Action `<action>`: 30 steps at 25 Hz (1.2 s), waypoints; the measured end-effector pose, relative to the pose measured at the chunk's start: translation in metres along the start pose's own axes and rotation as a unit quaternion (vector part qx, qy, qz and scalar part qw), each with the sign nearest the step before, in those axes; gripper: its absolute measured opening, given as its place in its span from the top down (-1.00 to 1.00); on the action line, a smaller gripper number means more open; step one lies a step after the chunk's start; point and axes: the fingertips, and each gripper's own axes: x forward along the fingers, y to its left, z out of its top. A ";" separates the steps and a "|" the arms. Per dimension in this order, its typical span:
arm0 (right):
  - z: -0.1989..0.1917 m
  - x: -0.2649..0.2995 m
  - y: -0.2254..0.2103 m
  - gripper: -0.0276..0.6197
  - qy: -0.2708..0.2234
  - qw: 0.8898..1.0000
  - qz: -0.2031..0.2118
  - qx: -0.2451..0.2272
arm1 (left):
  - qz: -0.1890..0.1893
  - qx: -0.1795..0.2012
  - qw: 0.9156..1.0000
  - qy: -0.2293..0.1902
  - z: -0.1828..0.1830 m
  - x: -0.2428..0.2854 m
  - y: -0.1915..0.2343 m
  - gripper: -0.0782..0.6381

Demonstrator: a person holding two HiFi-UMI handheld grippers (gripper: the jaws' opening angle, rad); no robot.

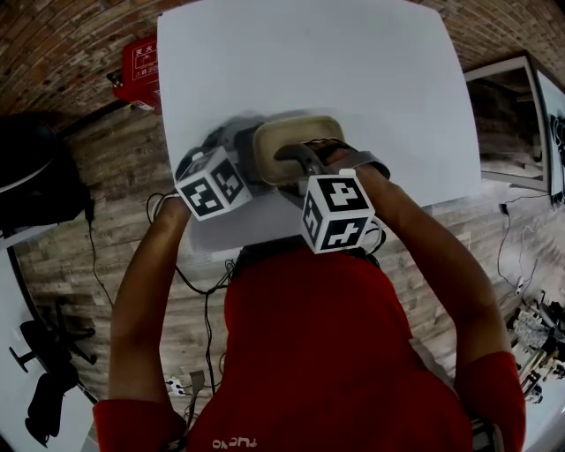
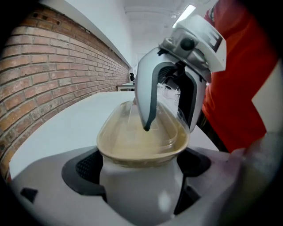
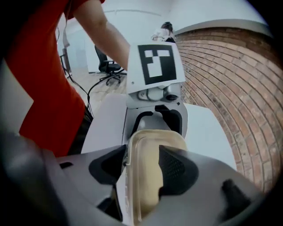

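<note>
Head view: both forearms bent inward; L gripper (image 1: 240, 157) & R gripper (image 1: 318, 157) each clamped on lidded beige container (image 1: 291, 134) over white table (image 1: 371, 79), near edge.

Light: bright, even, from a long ceiling strip lamp (image 2: 185, 13).
Glare: white rectangular table top (image 1: 371, 88) is nearly washed out.
Blur: beige plastic lidded container (image 2: 141, 141) looks soft up close.
Edges: dark fisheye corners.

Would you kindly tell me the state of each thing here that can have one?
left tool: shut on the container.
right tool: shut on the container's far end.
container: held by both tools over the white table.
clear lid: closed on the container.
</note>
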 end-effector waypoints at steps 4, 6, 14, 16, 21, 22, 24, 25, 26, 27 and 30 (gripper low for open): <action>0.005 -0.007 -0.001 0.19 -0.026 0.996 0.058 0.055 | 0.003 0.007 1.000 -0.007 0.001 -0.001 0.000 -0.63; 0.007 -0.009 -0.002 0.19 -0.041 0.991 0.088 0.090 | 0.005 0.010 1.000 -0.007 0.001 -0.001 0.000 -0.63; 0.015 -0.009 -0.004 0.21 -0.020 0.999 0.026 0.032 | 0.004 0.009 1.000 -0.015 -0.001 -0.004 0.003 -0.63; 0.016 -0.005 0.000 0.20 0.009 0.999 -0.015 -0.031 | -0.003 0.010 1.000 -0.015 -0.001 -0.005 0.001 -0.62; 0.011 0.010 0.003 0.11 0.084 0.989 -0.053 -0.111 | -0.006 0.001 1.000 -0.018 -0.001 -0.007 0.002 -0.62; 0.010 0.011 0.003 0.11 0.093 0.987 -0.056 -0.116 | -0.005 0.005 1.000 -0.014 -0.002 -0.006 0.002 -0.62; 0.009 0.012 0.003 0.12 0.099 0.986 -0.057 -0.119 | -0.003 0.012 1.000 -0.008 -0.003 -0.004 0.001 -0.62; 0.009 0.012 0.003 0.14 0.100 0.986 -0.056 -0.118 | -0.002 0.013 1.000 -0.007 -0.004 -0.003 0.001 -0.62; 0.009 0.011 0.003 0.17 0.099 0.987 -0.055 -0.116 | -0.001 0.012 1.000 -0.006 -0.004 -0.003 0.001 -0.62; 0.009 0.010 0.003 0.19 0.099 0.987 -0.052 -0.114 | 0.000 0.012 1.000 -0.005 -0.003 -0.002 0.002 -0.62; 0.011 0.006 0.003 0.26 0.091 0.990 -0.032 -0.099 | 0.004 0.014 1.000 -0.005 -0.003 0.000 0.002 -0.62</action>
